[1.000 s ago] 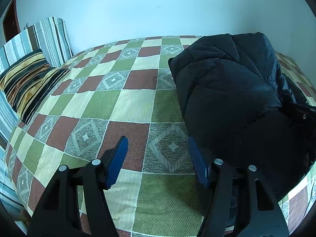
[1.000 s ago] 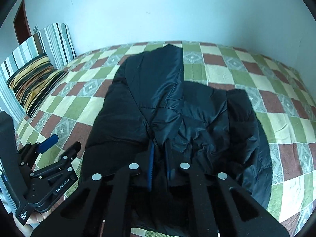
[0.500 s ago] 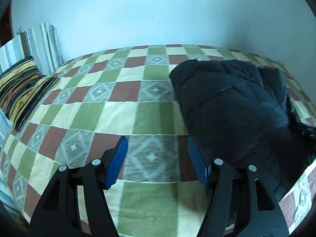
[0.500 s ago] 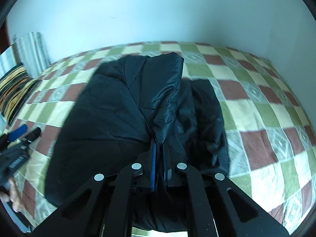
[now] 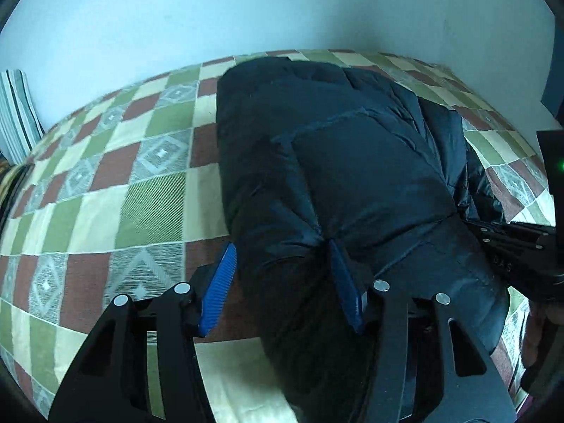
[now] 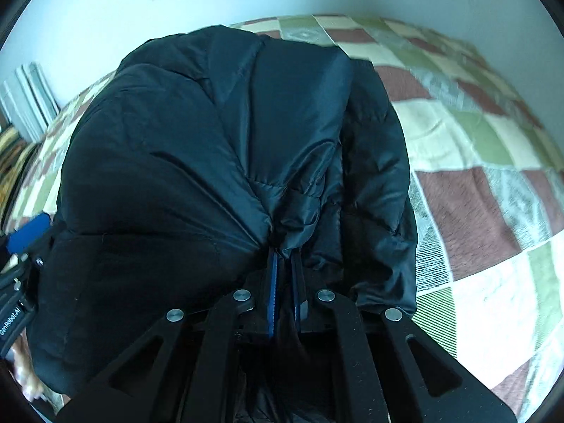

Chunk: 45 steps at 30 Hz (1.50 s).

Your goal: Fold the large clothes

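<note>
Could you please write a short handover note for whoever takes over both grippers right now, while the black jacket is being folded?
Right gripper: shut on a pinched fold of the black jacket at its near edge.
Left gripper: jaws have just been closing around the jacket's near left edge; fabric sits between the blue pads, but a firm grip is not clear.
Jacket: bunched on the checked bedspread, with one panel already folded over the middle, seen in the right wrist view.
Striped cushion is at the far left, clear of the work.
Left to do: secure the left grip, complete the fold, flatten.
</note>
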{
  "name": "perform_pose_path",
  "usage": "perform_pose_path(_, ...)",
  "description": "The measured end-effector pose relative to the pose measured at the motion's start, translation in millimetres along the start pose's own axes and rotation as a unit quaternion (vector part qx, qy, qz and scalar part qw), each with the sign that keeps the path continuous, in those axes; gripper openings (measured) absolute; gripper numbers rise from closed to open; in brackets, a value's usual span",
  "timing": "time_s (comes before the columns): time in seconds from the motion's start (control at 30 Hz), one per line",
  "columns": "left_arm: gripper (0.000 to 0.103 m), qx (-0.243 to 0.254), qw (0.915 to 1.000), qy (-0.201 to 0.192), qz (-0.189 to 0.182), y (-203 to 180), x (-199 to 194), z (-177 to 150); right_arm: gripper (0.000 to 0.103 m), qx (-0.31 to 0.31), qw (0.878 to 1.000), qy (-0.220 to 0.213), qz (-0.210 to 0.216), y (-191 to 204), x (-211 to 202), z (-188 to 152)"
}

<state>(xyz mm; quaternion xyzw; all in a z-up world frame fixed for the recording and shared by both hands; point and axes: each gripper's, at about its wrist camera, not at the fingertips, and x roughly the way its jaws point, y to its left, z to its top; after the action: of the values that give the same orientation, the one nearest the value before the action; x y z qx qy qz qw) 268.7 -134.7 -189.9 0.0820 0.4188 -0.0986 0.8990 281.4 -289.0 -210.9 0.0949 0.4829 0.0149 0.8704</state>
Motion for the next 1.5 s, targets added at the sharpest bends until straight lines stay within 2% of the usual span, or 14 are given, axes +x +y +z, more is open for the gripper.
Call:
perform_pose_path(0.03, 0.054, -0.001, 1.0, 0.004, -0.003, -1.6, 6.4, -0.1, 0.006, 0.006, 1.0, 0.002, 0.004, -3.4, 2.8, -0.4)
perform_pose_path(0.17, 0.052, 0.023, 0.9995, -0.004, 0.023, -12.0, 12.0, -4.1, 0.007, 0.016, 1.0, -0.001, 0.013, -9.8, 2.4, -0.3)
perform_pose_path(0.23, 0.042, 0.03, 0.9992, -0.01, 0.023, -14.8, 9.1, -3.9, 0.008, 0.018, 1.0, -0.011, 0.011, -8.2, -4.1, -0.1)
perform_pose_path(0.37, 0.04, 0.04, 0.9986, -0.019, 0.03, -16.4, -0.7, -2.9, 0.013, 0.032, 0.998, -0.046, -0.001, -1.7, -36.1, -2.6)
perform_pose_path(0.5, 0.039, 0.016, 0.9994, -0.023, 0.022, -9.3, -16.2, 2.3, 0.014, 0.02, 0.996, -0.087, 0.012, 11.1, -79.8, -10.7)
perform_pose_path(0.6, 0.046, -0.02, 0.9989, -0.04, -0.011, -4.2, -36.0, 5.4, 0.015, -0.007, 0.994, -0.105, 0.036, 23.0, -99.1, -20.6)
perform_pose_path(0.63, 0.049, -0.017, 0.9988, -0.042, -0.019, -7.3, -39.0, 5.9, 0.016, -0.017, 0.994, -0.102, 0.037, 26.6, -99.7, -23.2)
perform_pose_path(0.7, 0.049, 0.0, 0.9991, -0.035, -0.023, -18.5, -34.9, 4.3, 0.016, -0.033, 0.995, -0.086, 0.037, 31.9, -92.1, -29.7)
perform_pose_path(0.77, 0.05, 0.012, 0.9994, -0.029, -0.013, -27.6, -22.9, 0.5, 0.02, -0.037, 0.997, -0.062, 0.03, 26.7, -72.2, -29.1)
perform_pose_path(0.87, 0.05, 0.009, 0.9996, -0.015, -0.023, -32.4, -4.3, -5.3, 0.02, -0.033, 0.998, -0.037, 0.024, 21.0, -46.7, -33.6)
perform_pose_path(0.97, 0.05, 0.024, 0.9996, -0.011, -0.013, -39.1, 5.6, -7.8, 0.019, -0.025, 0.999, -0.036, 0.023, 15.4, -33.5, -38.3)
perform_pose_path(1.13, 0.05, 0.016, 0.9997, -0.01, -0.017, -38.9, 12.0, -10.6, 0.019, -0.025, 0.999, -0.043, 0.019, 15.5, -26.4, -40.3)
perform_pose_path(1.5, 0.05, 0.012, 0.9998, -0.007, -0.017, -37.8, 7.2, -6.6, 0.02, -0.027, 0.998, -0.046, 0.016, 17.0, -30.5, -42.4)
